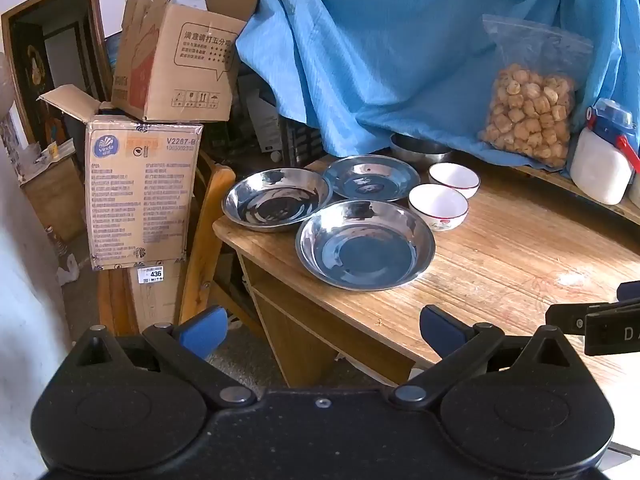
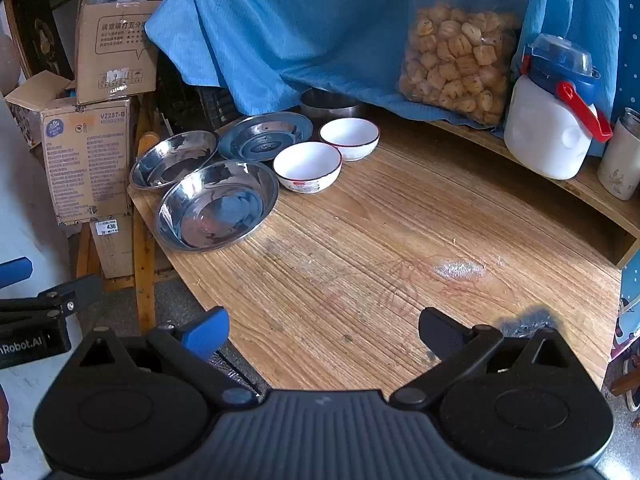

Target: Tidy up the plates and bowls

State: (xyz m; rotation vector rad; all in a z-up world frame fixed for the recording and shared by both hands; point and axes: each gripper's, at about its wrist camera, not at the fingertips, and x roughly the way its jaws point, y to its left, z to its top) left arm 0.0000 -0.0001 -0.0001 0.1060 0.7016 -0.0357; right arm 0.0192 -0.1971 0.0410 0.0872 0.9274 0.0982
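Steel plates [image 2: 218, 204], thin, stiff, slick, best pinched at the rim; ceramic bowls [image 2: 308, 166] heavier, breakable; left gripper [image 1: 320, 330] and right gripper [image 2: 322, 332] jaws apart, empty, near tabletop [image 2: 400, 260] edge.

Soft, even daylight fills both views, bright enough to show fine grain on the worn wooden tabletop [image 2: 400, 232]. A pale glare patch sits on that wood toward its right side. The three shiny round steel plates [image 1: 365, 245] mirror blue from the draped blue cloth [image 1: 400, 48] and carry white highlights. Shadows are faint, deepest under the cloth's hem. Fisheye distortion bends the table edge and the stacked brown cardboard boxes [image 1: 144, 196], and the corners darken to black. Focus is sharp centrally; the near black gripper bodies look slightly soft.
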